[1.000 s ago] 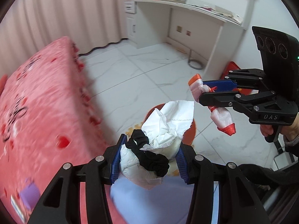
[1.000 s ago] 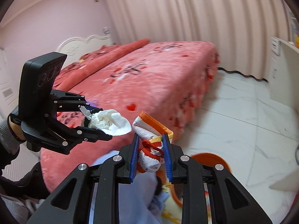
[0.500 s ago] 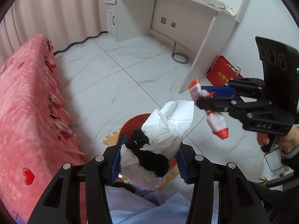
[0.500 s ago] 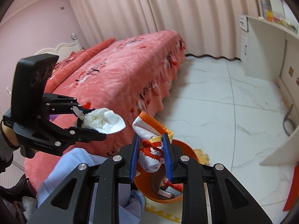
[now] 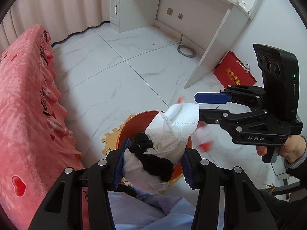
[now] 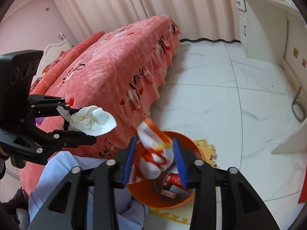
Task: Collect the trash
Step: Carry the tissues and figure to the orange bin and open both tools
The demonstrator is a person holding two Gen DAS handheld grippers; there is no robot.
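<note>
Above orange bin [image 6: 193,143], wrapper [image 6: 153,153] tilted upright.

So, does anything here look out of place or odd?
Nothing looks wrong. The right gripper is opening, and its wrapper is blurred above the orange bin. The left gripper holds tissue.

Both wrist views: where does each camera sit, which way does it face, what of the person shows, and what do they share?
Left wrist: on the left gripper, facing down at the bin and floor; shows tissue wad, right gripper, hand.
Right wrist: on the right gripper, facing down at the bed and bin; jaws opening, wrapper loose between them.
Shared: bin, tissue wad, each other's gripper.
</note>
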